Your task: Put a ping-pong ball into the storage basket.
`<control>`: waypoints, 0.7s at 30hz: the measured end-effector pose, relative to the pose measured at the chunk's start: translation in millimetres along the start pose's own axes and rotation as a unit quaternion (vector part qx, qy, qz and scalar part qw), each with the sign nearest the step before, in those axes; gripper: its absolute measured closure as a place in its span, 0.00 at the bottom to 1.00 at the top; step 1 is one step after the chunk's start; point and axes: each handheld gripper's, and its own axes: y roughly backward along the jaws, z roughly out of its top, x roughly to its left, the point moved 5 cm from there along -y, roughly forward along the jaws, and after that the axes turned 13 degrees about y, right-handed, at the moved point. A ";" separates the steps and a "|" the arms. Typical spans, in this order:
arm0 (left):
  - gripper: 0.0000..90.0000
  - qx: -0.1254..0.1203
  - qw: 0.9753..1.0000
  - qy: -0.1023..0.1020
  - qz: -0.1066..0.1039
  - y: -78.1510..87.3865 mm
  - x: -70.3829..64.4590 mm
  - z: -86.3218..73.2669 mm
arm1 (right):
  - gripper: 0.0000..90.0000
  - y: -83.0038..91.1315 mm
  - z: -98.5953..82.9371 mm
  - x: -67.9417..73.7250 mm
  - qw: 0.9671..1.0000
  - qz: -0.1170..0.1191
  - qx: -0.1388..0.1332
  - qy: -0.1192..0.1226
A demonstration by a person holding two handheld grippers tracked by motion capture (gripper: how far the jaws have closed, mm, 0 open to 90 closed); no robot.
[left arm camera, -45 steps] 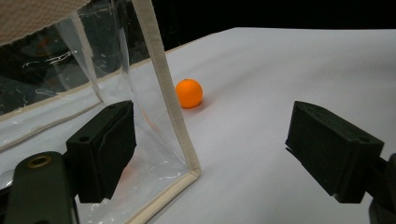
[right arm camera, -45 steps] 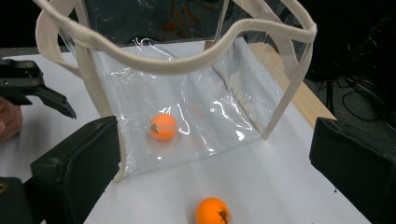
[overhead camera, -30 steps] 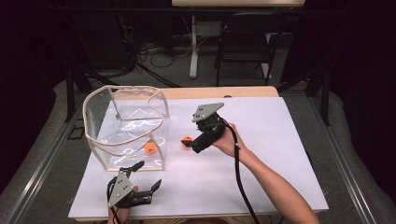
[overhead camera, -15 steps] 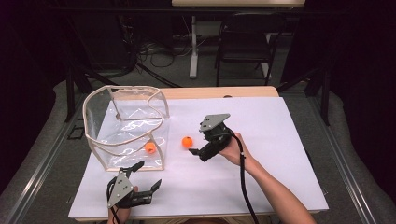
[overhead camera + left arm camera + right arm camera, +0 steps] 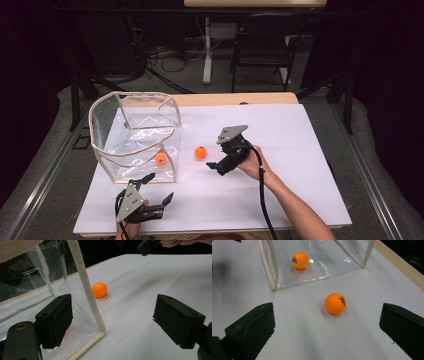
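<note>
Orange ping-pong ball (image 5: 200,152) loose on white bench (image 5: 300,140), right tongs (image 5: 218,166) released, drawn back, left tongs (image 5: 159,189) spread, unmoved.

Orange ball (image 5: 335,303) ahead of right claw (image 5: 327,332): smooth, slightly glossy plastic, small dark print on its skin. Second ball (image 5: 300,260), farther off inside bag (image 5: 322,263): same sheen, same print. Bag walls: clear, shiny film, creased, bright with glare; edges bound in matt cream woven tape, weave plain just ahead of left claw (image 5: 117,327). Table (image 5: 362,285) under both claws: matt white, smooth, paper-like; bare pale wood along its far edge. Claw pads (image 5: 178,322): matt black, faintly grainy, rubbery. Grey plate (image 5: 231,133) atop right claw: dull, flat, metal-like.
</note>
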 end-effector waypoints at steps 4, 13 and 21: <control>0.18 -0.001 1.000 0.001 0.000 0.7 0.5 0.1 | 0.00 -5.2 -3.8 -0.2 1.000 0.000 0.009 0.000; 0.18 -0.001 1.000 0.002 -0.001 0.5 0.3 0.1 | 0.00 -10.1 -11.3 -6.8 1.000 0.001 0.016 -0.013; 0.18 -0.001 1.000 0.001 -0.001 0.4 -0.1 0.2 | 0.00 -10.7 -14.6 -10.4 1.000 -0.001 0.018 -0.017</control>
